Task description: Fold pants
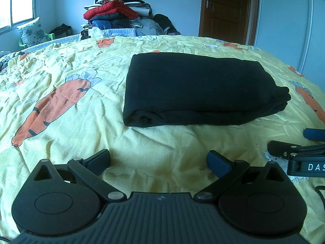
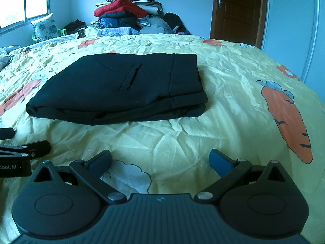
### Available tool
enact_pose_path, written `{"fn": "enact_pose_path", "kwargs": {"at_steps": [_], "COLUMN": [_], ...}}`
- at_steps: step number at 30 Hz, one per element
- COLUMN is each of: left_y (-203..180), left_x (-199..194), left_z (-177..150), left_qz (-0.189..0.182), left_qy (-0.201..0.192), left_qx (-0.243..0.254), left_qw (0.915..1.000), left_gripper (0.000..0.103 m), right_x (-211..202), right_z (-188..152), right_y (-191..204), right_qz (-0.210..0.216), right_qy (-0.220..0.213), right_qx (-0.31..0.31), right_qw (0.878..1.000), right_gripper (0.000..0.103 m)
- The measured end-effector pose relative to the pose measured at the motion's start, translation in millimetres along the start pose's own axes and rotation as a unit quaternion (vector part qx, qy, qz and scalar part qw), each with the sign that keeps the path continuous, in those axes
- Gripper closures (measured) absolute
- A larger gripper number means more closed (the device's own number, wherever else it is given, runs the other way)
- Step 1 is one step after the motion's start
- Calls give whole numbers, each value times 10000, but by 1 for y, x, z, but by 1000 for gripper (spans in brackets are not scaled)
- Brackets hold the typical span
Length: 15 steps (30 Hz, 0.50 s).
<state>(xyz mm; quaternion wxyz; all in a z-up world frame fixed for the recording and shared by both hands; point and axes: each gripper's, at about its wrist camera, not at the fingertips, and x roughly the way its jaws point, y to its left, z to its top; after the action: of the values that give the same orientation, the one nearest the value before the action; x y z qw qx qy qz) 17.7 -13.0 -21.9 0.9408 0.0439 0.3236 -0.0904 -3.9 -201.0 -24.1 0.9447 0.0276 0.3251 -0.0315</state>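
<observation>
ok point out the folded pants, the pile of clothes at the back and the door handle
folded pants (image 1: pixel 195 89), left wrist view, middle of top layer
pile of clothes (image 1: pixel 115 10), left wrist view, red jacket
door handle (image 2: pixel 221 3), right wrist view, metal lever
</observation>
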Motion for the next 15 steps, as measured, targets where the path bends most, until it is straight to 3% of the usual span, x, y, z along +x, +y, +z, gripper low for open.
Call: {"fn": "enact_pose_path", "kwargs": {"at_steps": [9, 15], "left_y": [0, 0], "left_x": [0, 0], "left_z": [0, 0], "left_qz": [-2, -2], "left_qy": [1, 0], "left_qx": [-2, -3], "left_qw": [10000, 10000], "left_gripper": [0, 0], "right_x": [-6, -1], "right_z": [-2, 0], "right_y": [10, -3], "right_qz": [-405, 64], "right_qy": [-156, -45], "right_qx": [-282, 71], "right_qw": [9987, 9999], "right_gripper": [0, 0]}}
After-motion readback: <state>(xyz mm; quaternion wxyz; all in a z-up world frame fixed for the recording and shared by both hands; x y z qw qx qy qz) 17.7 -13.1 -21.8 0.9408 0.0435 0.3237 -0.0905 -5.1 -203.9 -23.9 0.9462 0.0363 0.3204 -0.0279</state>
